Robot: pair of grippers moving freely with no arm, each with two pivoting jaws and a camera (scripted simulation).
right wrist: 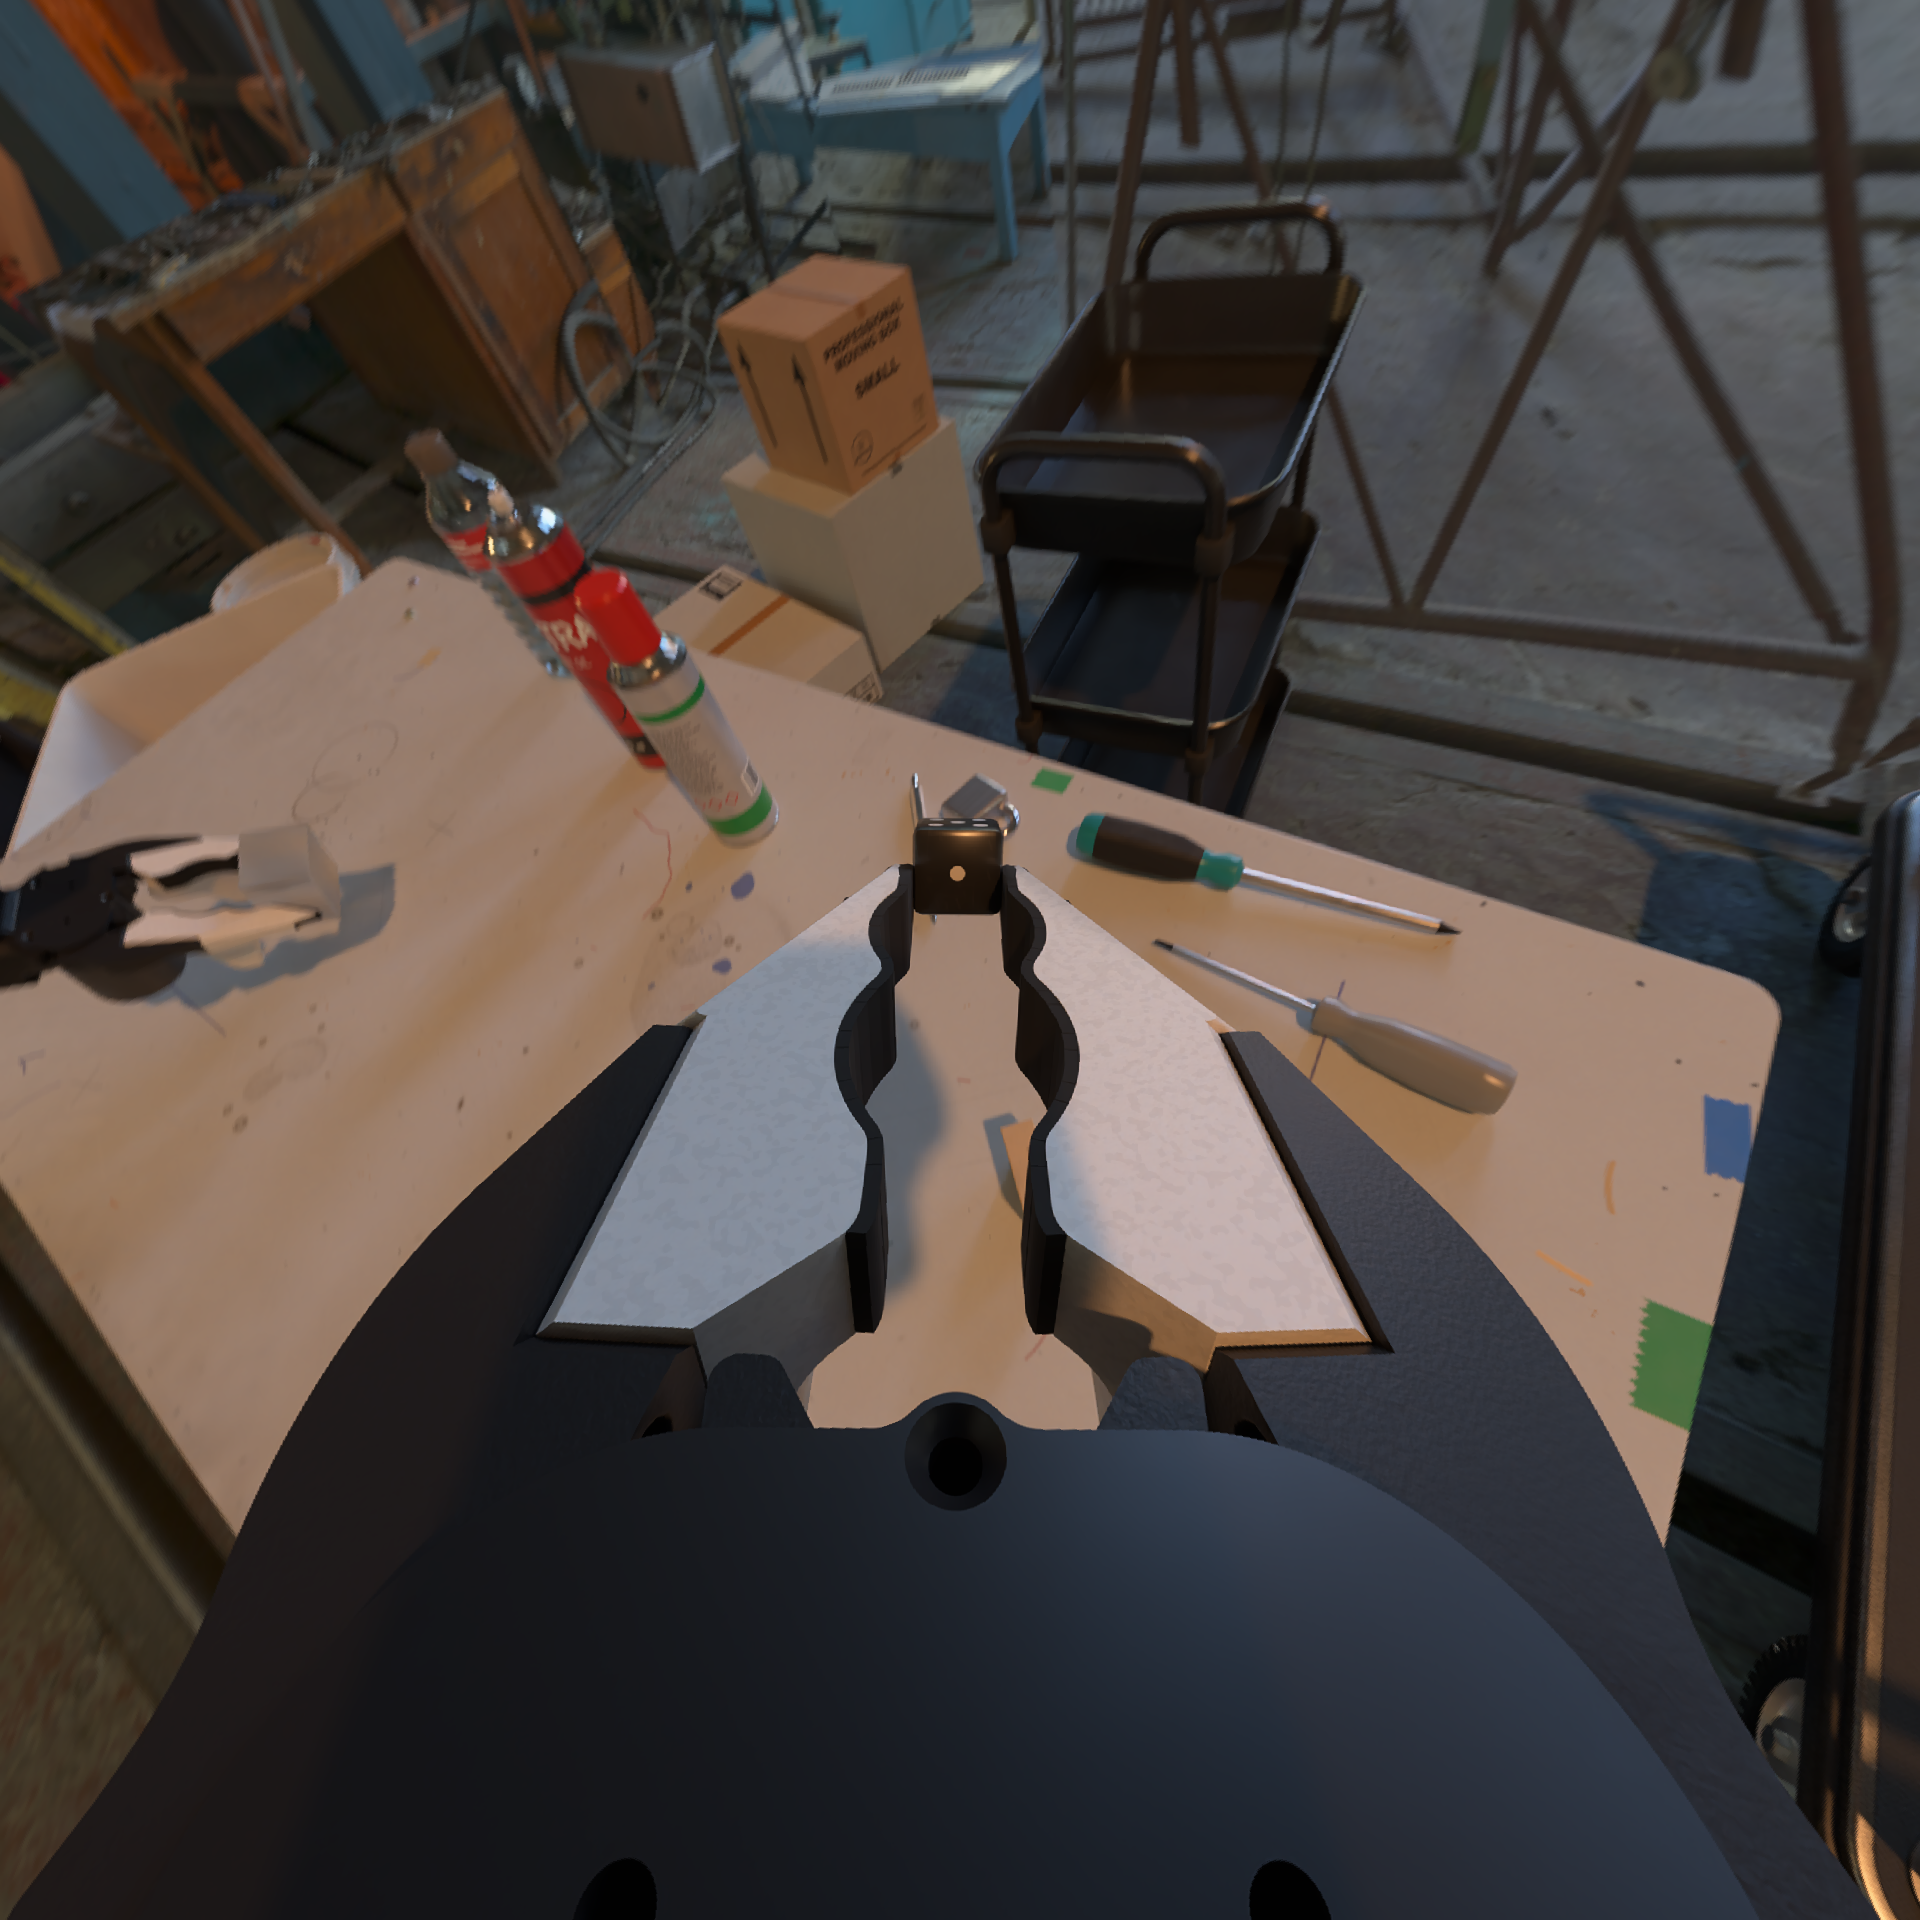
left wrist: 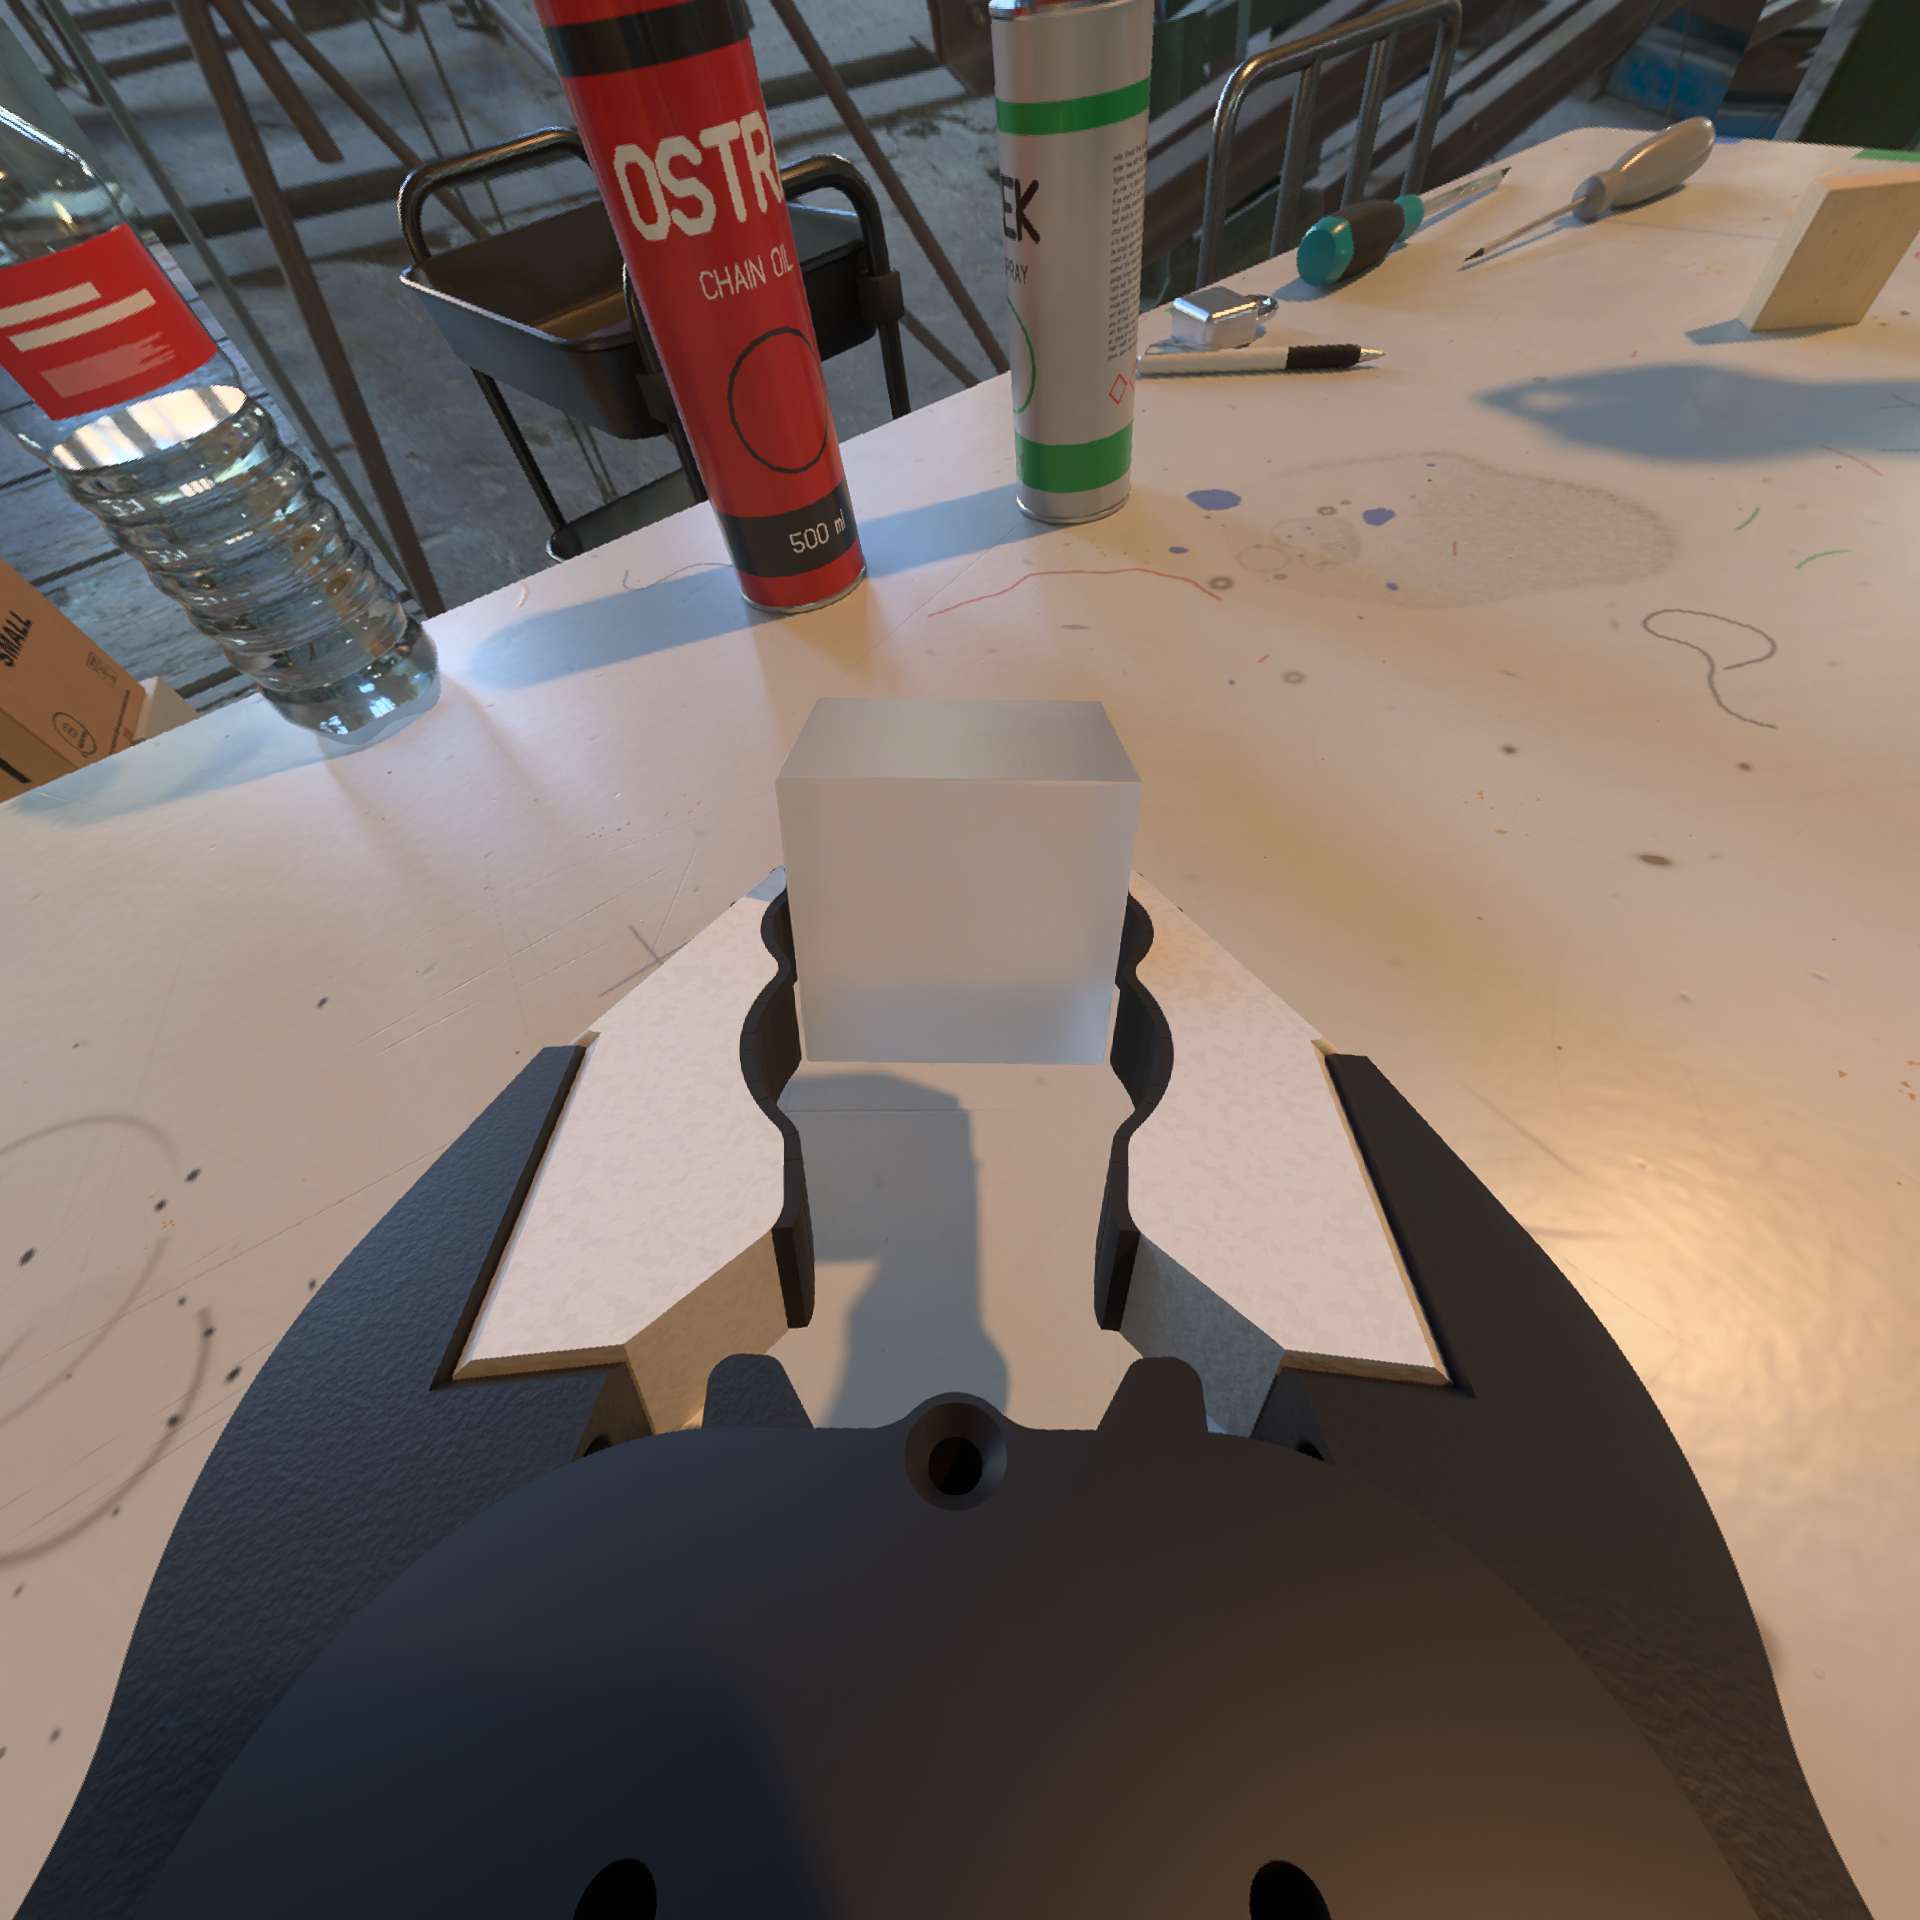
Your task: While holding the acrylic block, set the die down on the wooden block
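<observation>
**Risks and obstructions during die placement with a two-gripper hold**

Left gripper (left wrist: 956, 966), lower centre of the left wrist view: jaws clenched on the frosted acrylic block (left wrist: 956, 883), which sits between the fingertips just above the worktop (left wrist: 1455, 935). Right gripper (right wrist: 957, 883), centre of the right wrist view: jaws grasping the black die (right wrist: 957, 864) at the very tips, high over the worktop. The wooden block (left wrist: 1834, 255), the target, appears at the upper right edge of the left wrist view; in the right wrist view only a pale corner between the fingers may belong to it, and this cannot be confirmed.

Likely failures, as judgement. The die is pinched by the tips alone, so a jolt or a tilted descent could twist it free. If released before it rests flat on the wooden block, it may bounce or roll off the narrow top face. Poor sight of the target from the right wrist view makes misalignment probable. Any slackening of the left jaws would drop the acrylic block and break the holding condition.

Surroundings. A green-handled screwdriver (right wrist: 1174, 852), a grey-handled screwdriver (right wrist: 1423, 1060), a padlock (right wrist: 977, 800) and a pen (left wrist: 1257, 360) lie near the path. The red spray can (left wrist: 717, 301), the silver spray can (left wrist: 1075, 260) and the water bottle (left wrist: 197, 457) stand along the far edge, well apart from the wooden block.
</observation>
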